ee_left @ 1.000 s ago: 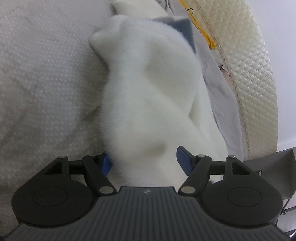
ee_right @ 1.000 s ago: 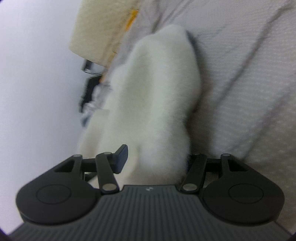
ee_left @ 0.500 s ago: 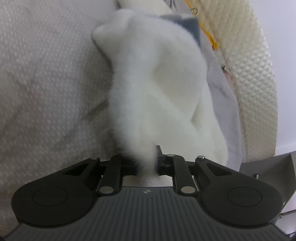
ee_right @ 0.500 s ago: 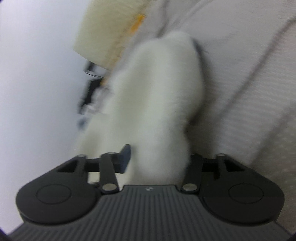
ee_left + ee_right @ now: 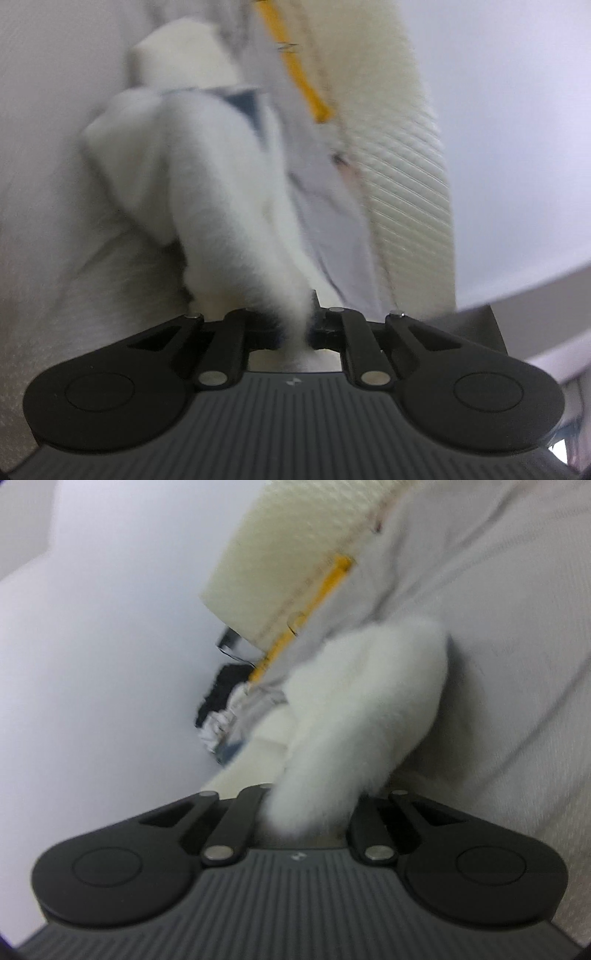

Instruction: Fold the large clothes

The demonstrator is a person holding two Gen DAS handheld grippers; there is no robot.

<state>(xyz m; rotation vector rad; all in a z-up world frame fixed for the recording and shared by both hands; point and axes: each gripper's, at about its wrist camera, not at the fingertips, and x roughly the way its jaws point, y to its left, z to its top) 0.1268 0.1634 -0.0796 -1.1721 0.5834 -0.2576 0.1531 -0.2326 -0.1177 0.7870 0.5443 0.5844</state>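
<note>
white fluffy fleece garment (image 5: 221, 206) lies bunched on the pale textured bed cover (image 5: 48, 221), pinched in both the left gripper (image 5: 295, 328) and right gripper (image 5: 310, 812), so the lifting step looks underway; next, carry the held edge over evenly.

**Both grippers clamped**

The left gripper (image 5: 295, 328) sits low in its frame, jaws pinched onto white fleece (image 5: 229, 206). The right gripper (image 5: 306, 812), also at bottom centre, has its jaws drawn in on the same fleece.
</note>
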